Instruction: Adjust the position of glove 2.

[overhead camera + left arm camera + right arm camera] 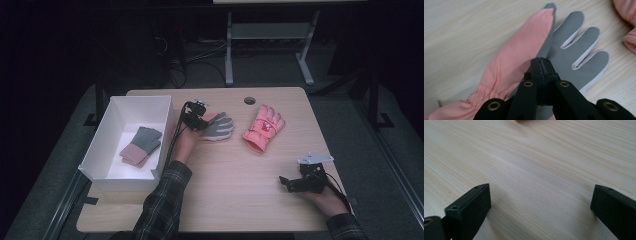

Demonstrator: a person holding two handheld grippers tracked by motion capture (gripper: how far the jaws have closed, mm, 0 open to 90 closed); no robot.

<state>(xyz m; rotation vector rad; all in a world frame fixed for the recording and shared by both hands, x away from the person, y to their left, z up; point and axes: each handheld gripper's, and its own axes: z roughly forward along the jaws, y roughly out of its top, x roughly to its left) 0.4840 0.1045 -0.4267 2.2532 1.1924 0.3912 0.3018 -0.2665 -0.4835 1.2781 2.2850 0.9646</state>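
Two-handed sorting of gloves at the table [235, 200]. The left tool [199, 119] sits over the palm of the pink and grey glove [218, 127], which lies palm up just right of the white box [165, 107] near the table's far edge. In the left gripper view its jaws are fully together [541, 65] on the grey palm of this glove [571, 50]; we judge that a pinch of fabric is caught between them, though the closed tips hide the fold itself. The right tool [287, 183] rests near the table's right front corner with its jaws wide apart [540, 207] over bare wood, holding nothing.

We take the step in hand to be lifting this glove into the box, where a grey and pink knitted pair [141, 145] already lies. To do it well, we raise the glove straight up first, so the limp cuff and fingers clear the table and then the near wall of the box. We carry it across slowly, since a thin pinch can slip. We release only once the glove hangs inside the walls. The second pink glove [263, 127] lies well apart to the right and needs no attention yet.
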